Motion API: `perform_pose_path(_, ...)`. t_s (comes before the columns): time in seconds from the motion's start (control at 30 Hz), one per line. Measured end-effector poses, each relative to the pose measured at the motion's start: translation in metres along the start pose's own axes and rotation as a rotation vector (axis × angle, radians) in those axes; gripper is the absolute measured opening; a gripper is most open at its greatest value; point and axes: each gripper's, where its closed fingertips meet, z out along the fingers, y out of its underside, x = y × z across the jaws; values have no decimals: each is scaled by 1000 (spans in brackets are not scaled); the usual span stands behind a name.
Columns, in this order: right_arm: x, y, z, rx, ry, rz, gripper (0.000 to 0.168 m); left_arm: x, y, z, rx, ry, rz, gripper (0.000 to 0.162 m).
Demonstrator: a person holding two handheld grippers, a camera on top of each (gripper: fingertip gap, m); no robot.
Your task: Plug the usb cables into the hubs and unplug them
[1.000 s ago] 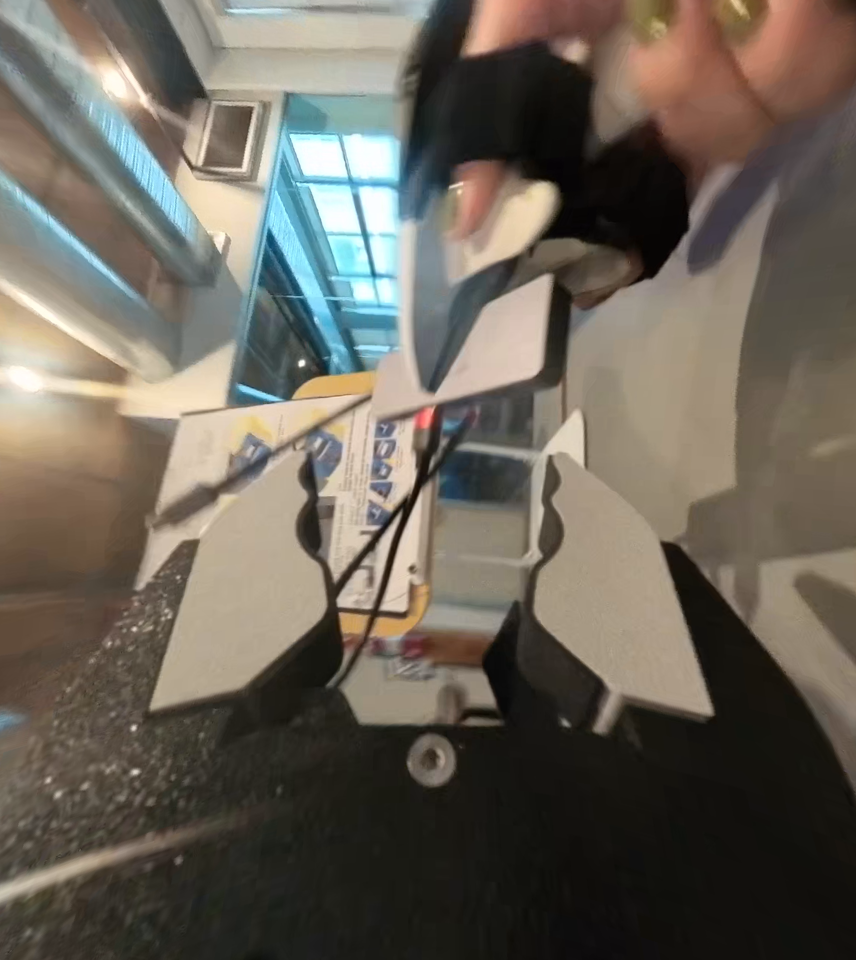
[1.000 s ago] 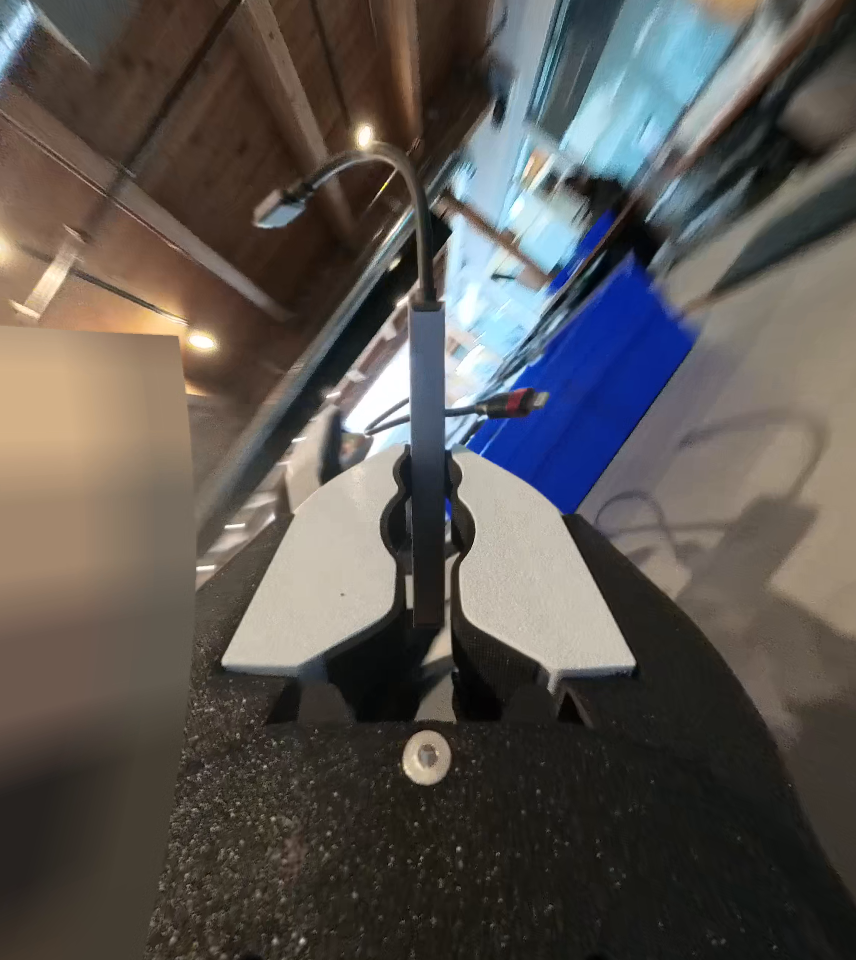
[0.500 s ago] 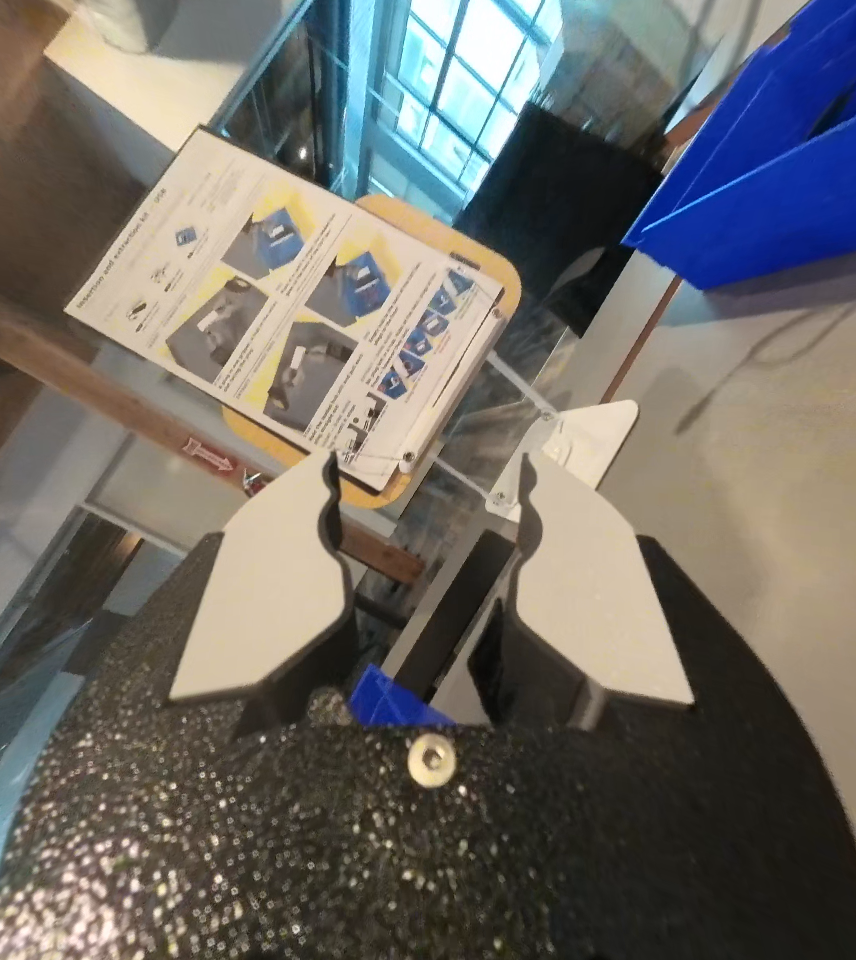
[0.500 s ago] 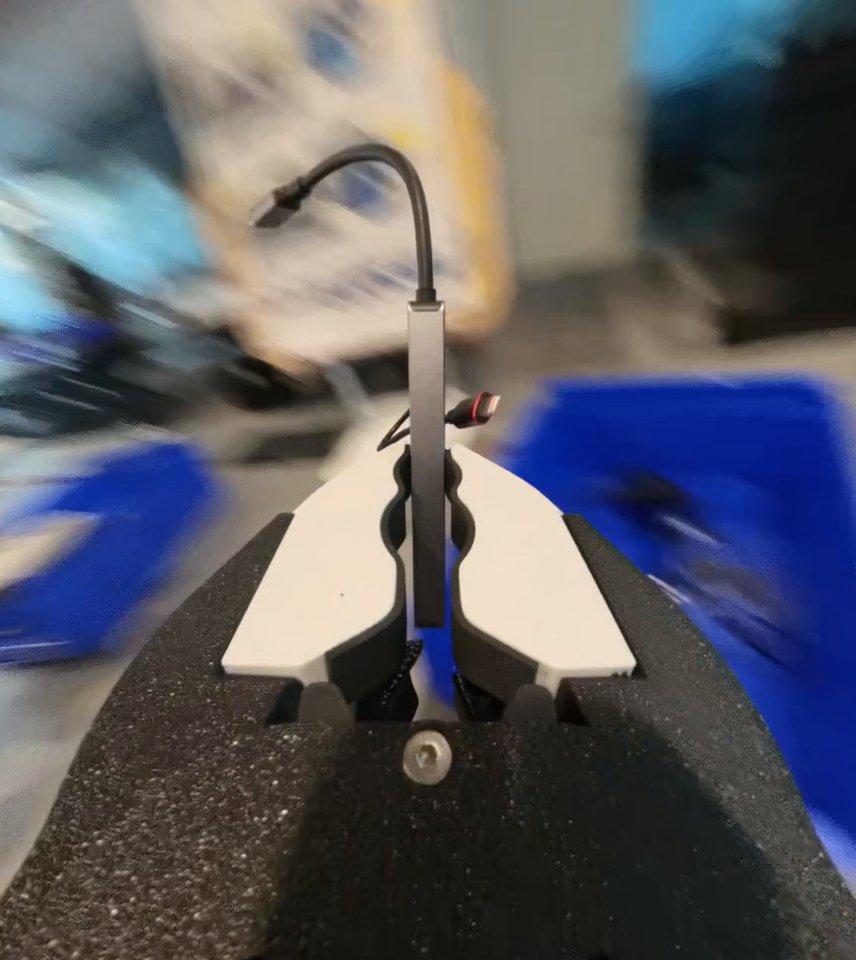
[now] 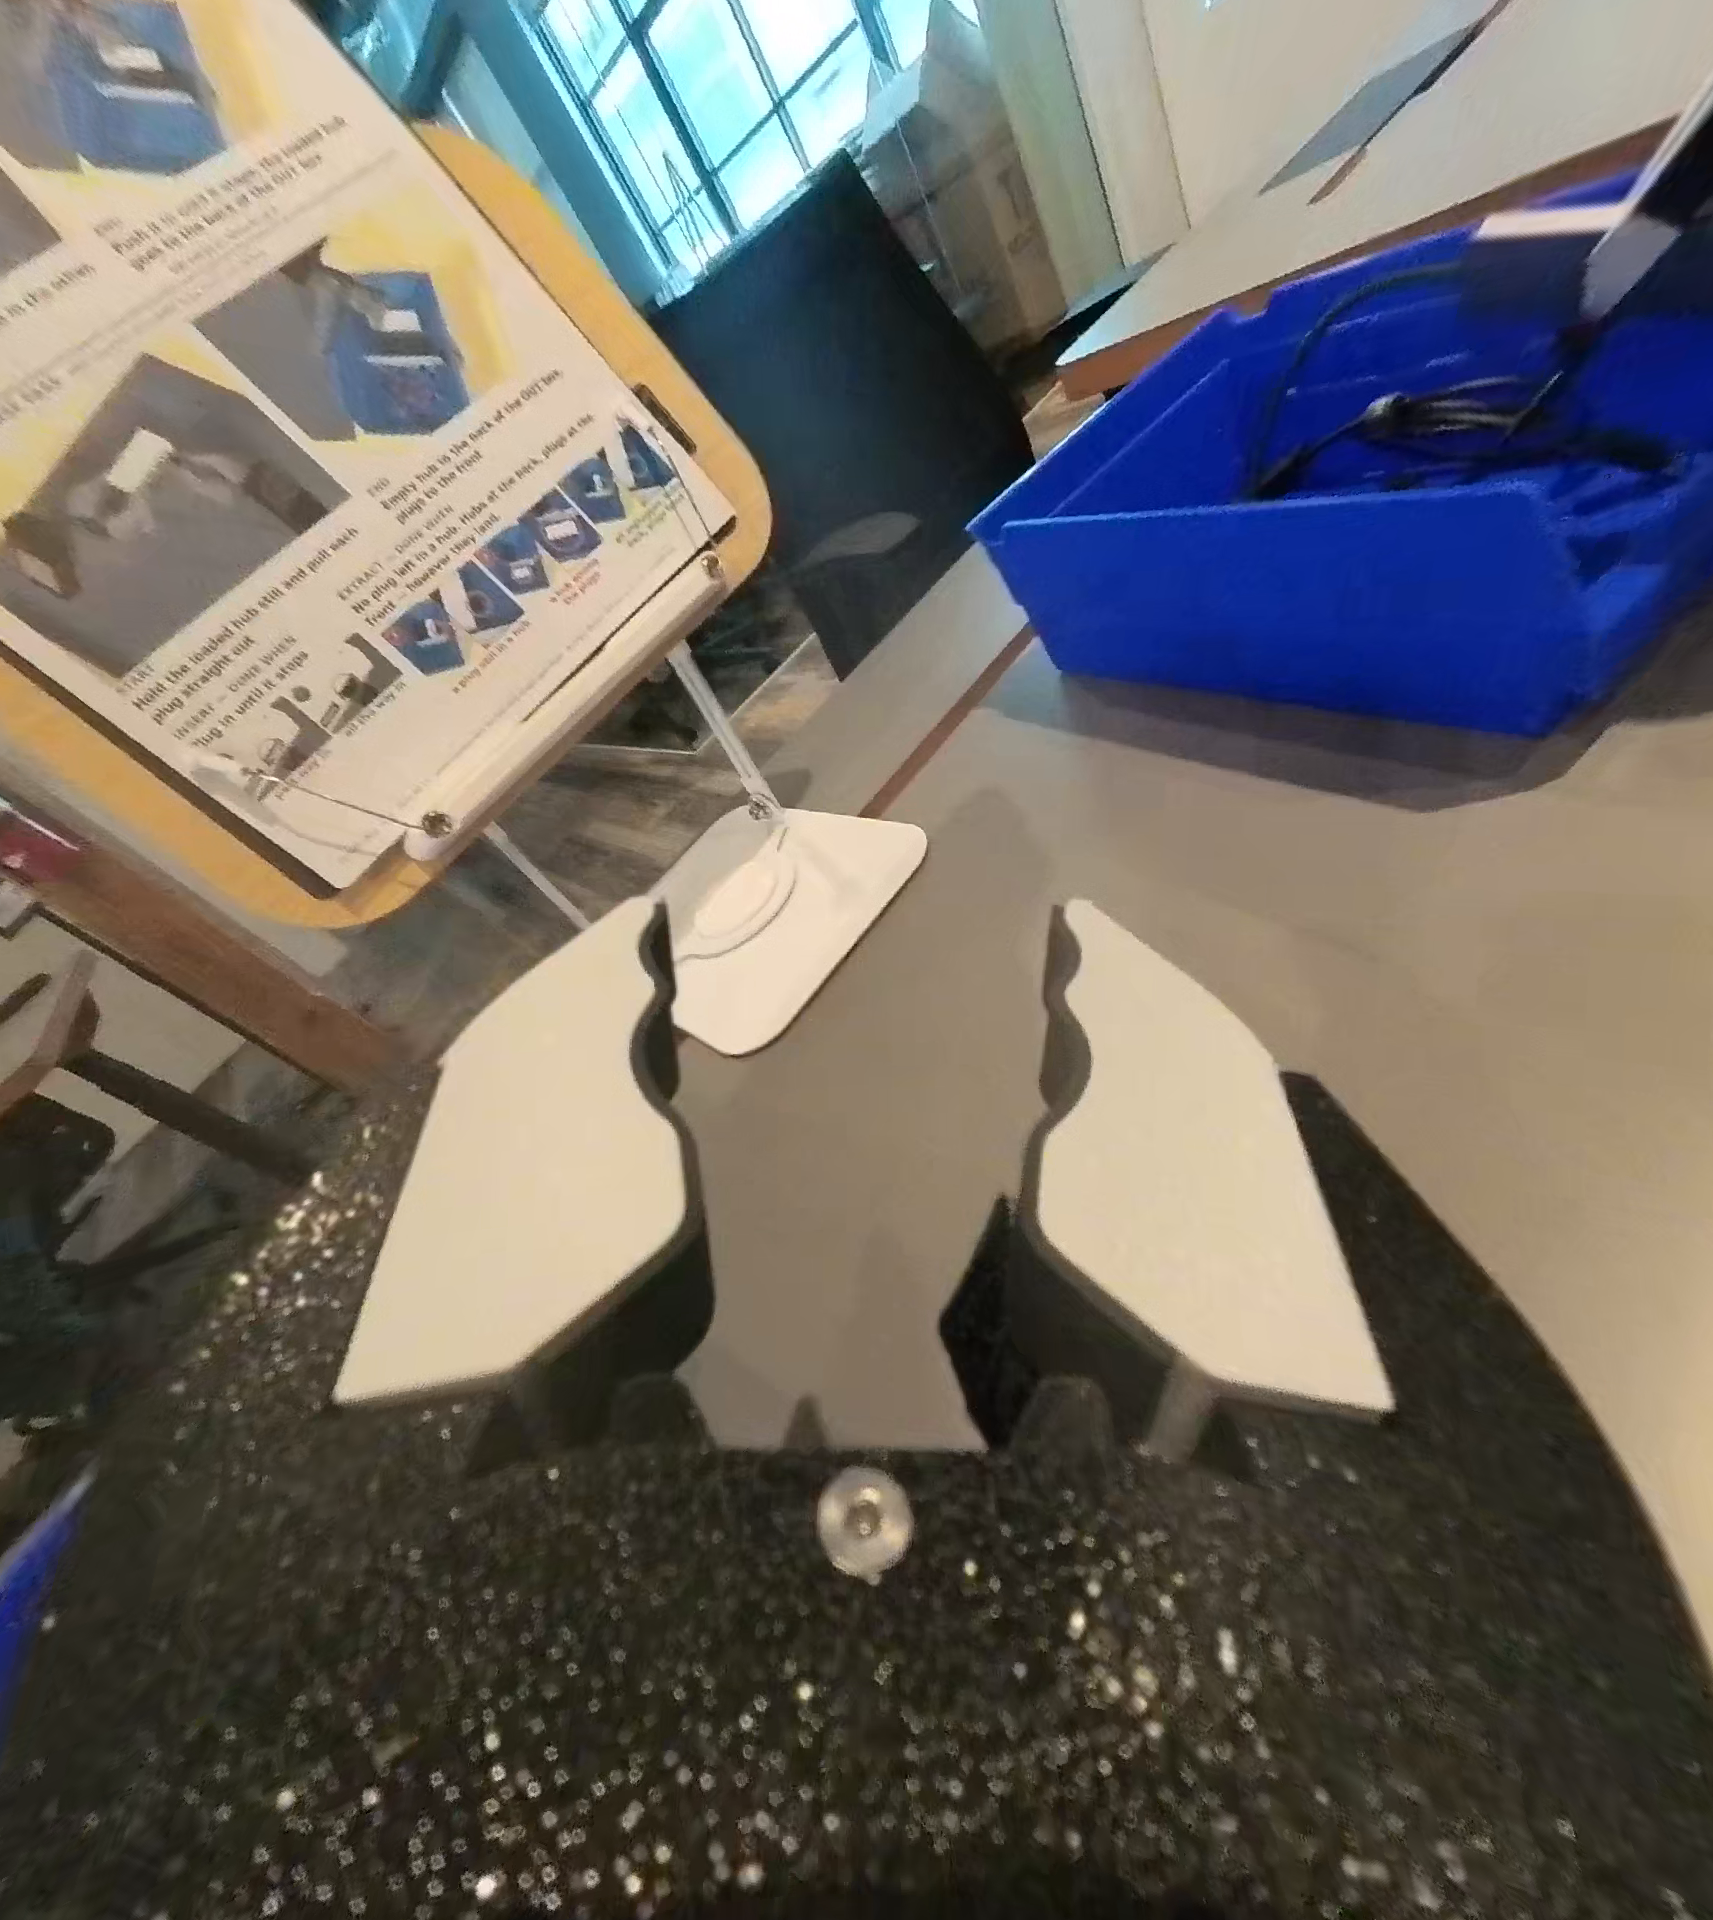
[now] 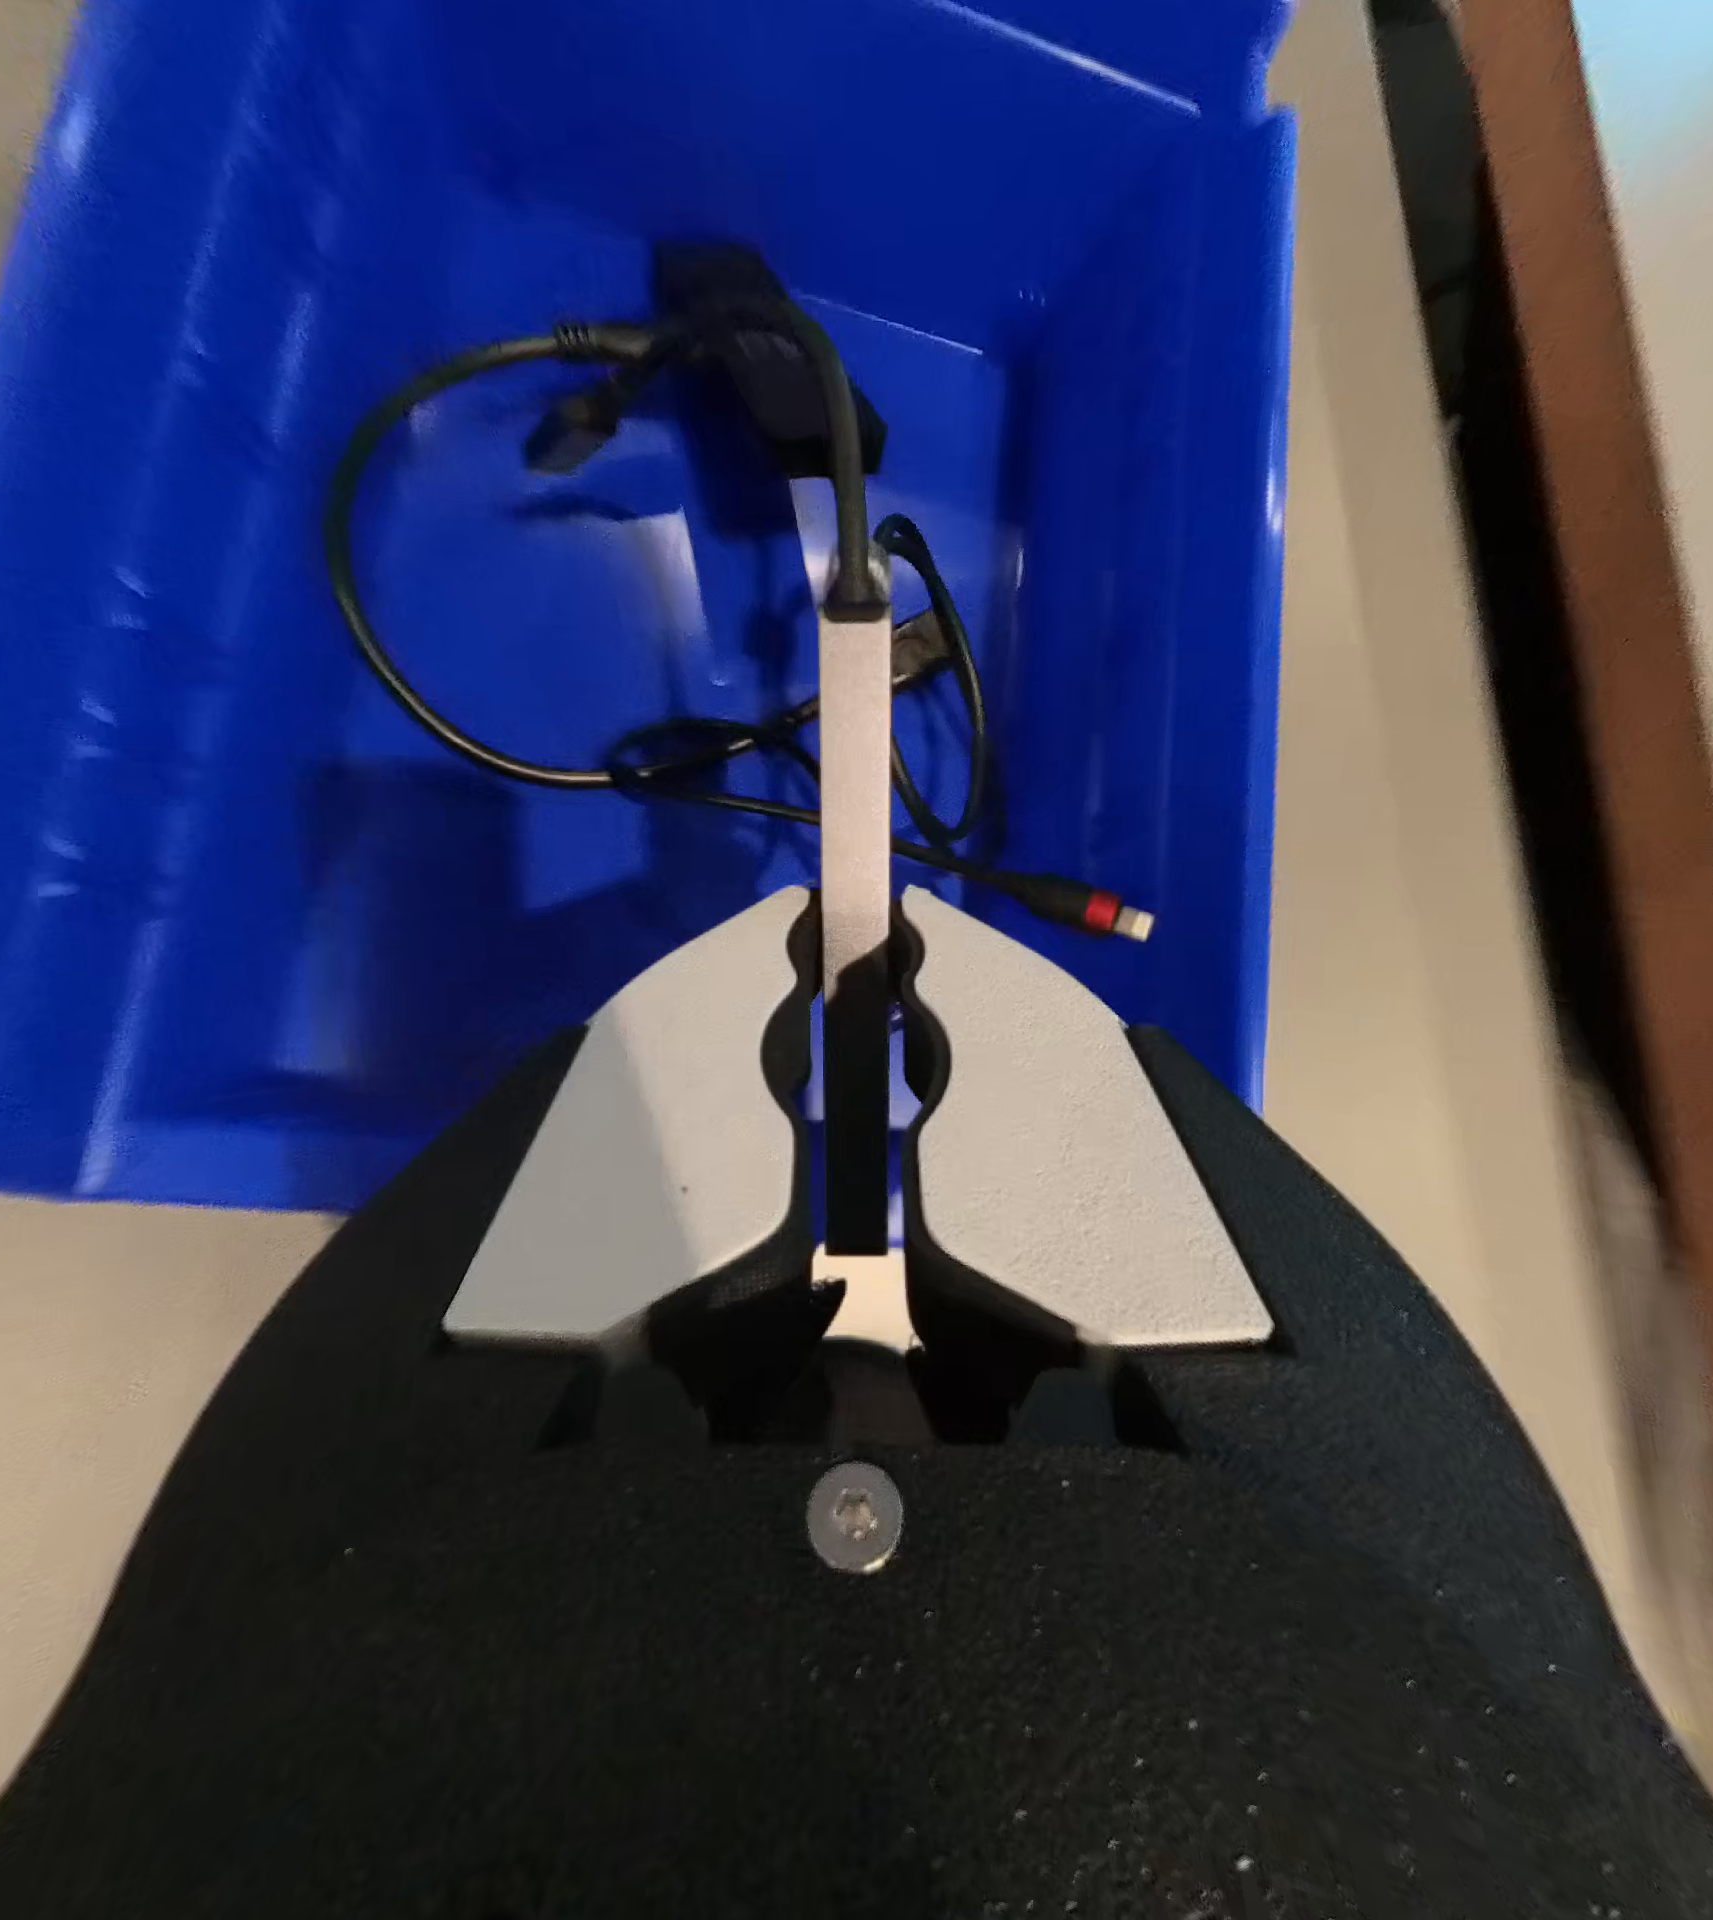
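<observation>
- Left gripper [image 5: 857, 935]: its fingers [image 5: 530, 1164] stand wide apart with nothing between them; only bare grey table [image 5: 1351, 987] shows through the gap
- Just past the left fingertip sits the white base [image 5: 810, 935] of a stand, with thin rods rising from it to an instruction sheet [image 5: 239, 416] on a yellow-edged board, up and to the left of the tool
- Farther ahead and to the right lies a blue bin [image 5: 1299, 613] on the table, with dark cables [image 5: 1434, 416] heaped inside; this view shows no hub clearly
- Beyond the sheet, a dark panel [image 5: 831, 416] and bright windows [image 5: 706, 114] fill the far background
- Right gripper [image 6: 854, 914]: its jaws are clamped on a slim silver hub [image 6: 854, 758], which stands on edge between them and juts straight forward past the tips
- A thick black lead [image 6: 836, 416] leaves the hub's far end and curves away to the left
- Just right of the fingertips, a thin cable ends in a free red-collared plug [image 6: 1101, 916], hanging unplugged beside the hub
- Ahead of and below the hub is the blue bin [image 6: 156, 520] seen from above, holding looped black cables [image 6: 384, 644] and a dark block [image 6: 769, 364] at the far end; whether that block is another hub I cannot tell
- To the right of the tool runs a brown edge [image 6: 1610, 623], blurred
</observation>
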Motion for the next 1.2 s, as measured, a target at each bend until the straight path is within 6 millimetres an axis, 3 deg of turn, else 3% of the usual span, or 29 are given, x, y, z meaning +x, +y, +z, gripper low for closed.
perform_pose_path(0.03, -1, -3, 1, -4, 17, -25, 15, 1, 1, 1, -2, 14, -30, 69)
perform_pose_path(0.17, 13, -23, -10, 92, 154, -113, 63, 2, 16, 8, -63, 61, -271, 75)
perform_pose_path(0.23, 23, -33, -26, 160, 238, -134, 72, 7, 20, 10, -73, 133, -459, 81)
perform_pose_path(0.3, 12, -51, -53, 314, 215, -107, 70, 3, 22, 12, -38, 120, -542, 81)
perform_pose_path(0.33, -5, -62, -69, 424, 152, -89, 68, -2, 24, 12, -15, 77, -542, 79)
perform_pose_path(0.4, -61, -85, -106, 675, -62, -94, 63, -7, 29, 14, 16, -11, -512, 75)
perform_pose_path(0.47, -128, -95, -134, 869, -290, -141, 62, 1, 33, 16, 38, -33, -507, 76)
perform_pose_path(0.5, -158, -95, -139, 917, -372, -174, 61, 13, 34, 18, 49, 7, -519, 76)
perform_pose_path(0.57, -200, -91, -129, 946, -449, -212, 60, 36, 38, 21, 59, 102, -551, 84)
perform_pose_path(0.63, -222, -87, -108, 959, -478, -201, 65, 42, 49, 19, 69, 73, -551, 85)
perform_pose_path(0.77, -232, -75, -85, 1001, -622, 3, 70, 29, 54, 8, 115, -45, -479, 85)
perform_pose_path(0.87, -238, -62, -69, 1060, -589, -3, 67, 30, 51, 1, 170, -56, -464, 75)
perform_pose_path(1.0, -268, -58, -74, 1121, -700, -158, 62, 43, 48, -5, 234, 52, -524, 65)
perform_pose_path(1.2, -263, -63, -81, 1213, -697, -105, 58, 31, 51, -10, 272, 5, -523, 59)
